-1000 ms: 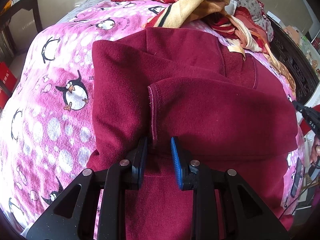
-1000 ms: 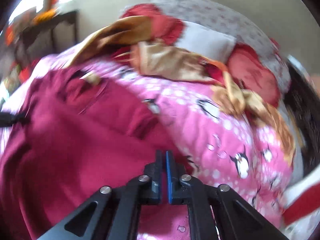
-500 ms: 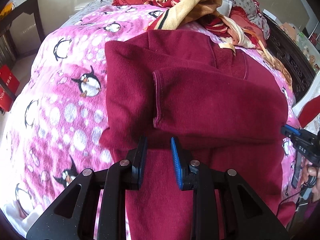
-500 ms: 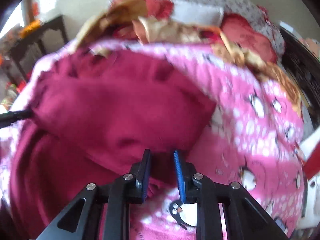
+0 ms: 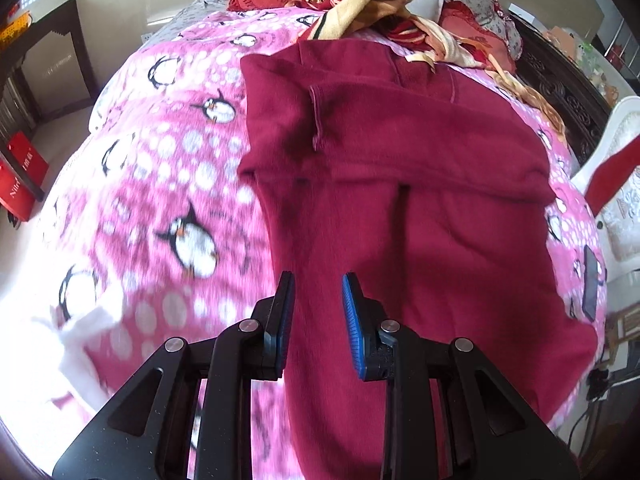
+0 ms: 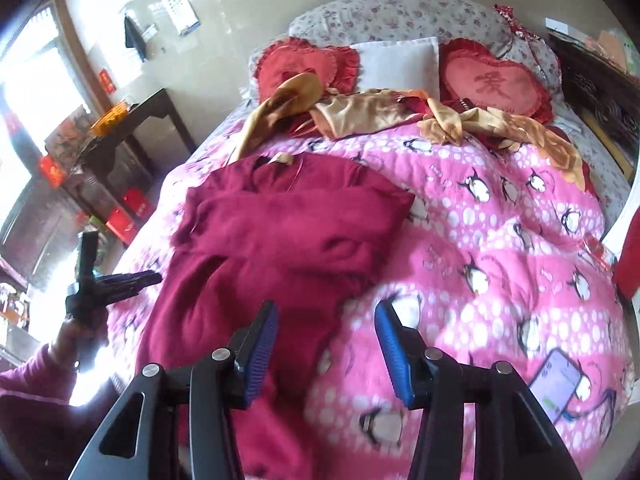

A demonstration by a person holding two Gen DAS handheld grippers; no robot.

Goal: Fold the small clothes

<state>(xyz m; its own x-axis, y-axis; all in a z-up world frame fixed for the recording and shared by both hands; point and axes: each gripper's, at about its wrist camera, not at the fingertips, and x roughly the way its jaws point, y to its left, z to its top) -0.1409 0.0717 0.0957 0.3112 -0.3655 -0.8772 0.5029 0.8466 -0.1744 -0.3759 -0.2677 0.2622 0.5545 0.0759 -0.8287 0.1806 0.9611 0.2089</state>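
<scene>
Maroon sweater (image 5: 420, 184) spread on penguin bedspread (image 5: 160, 168), sleeves folded across chest | left claw (image 5: 316, 316) slightly parted, empty | right claw (image 6: 326, 344) wide, empty | soft, limp fleece; pinch bottom hem corners.

My 2 blue pads spread wide above the bed.

My right gripper (image 6: 326, 344) gapes at the bottom of the frame, gripping nothing. The maroon garment (image 6: 276, 236) lies left of centre on the pink penguin quilt (image 6: 500, 232), 1 sleeve folded across its chest. My left gripper (image 6: 120, 280) sits at the left edge. A phone (image 6: 558, 384) rests at lower right.
</scene>
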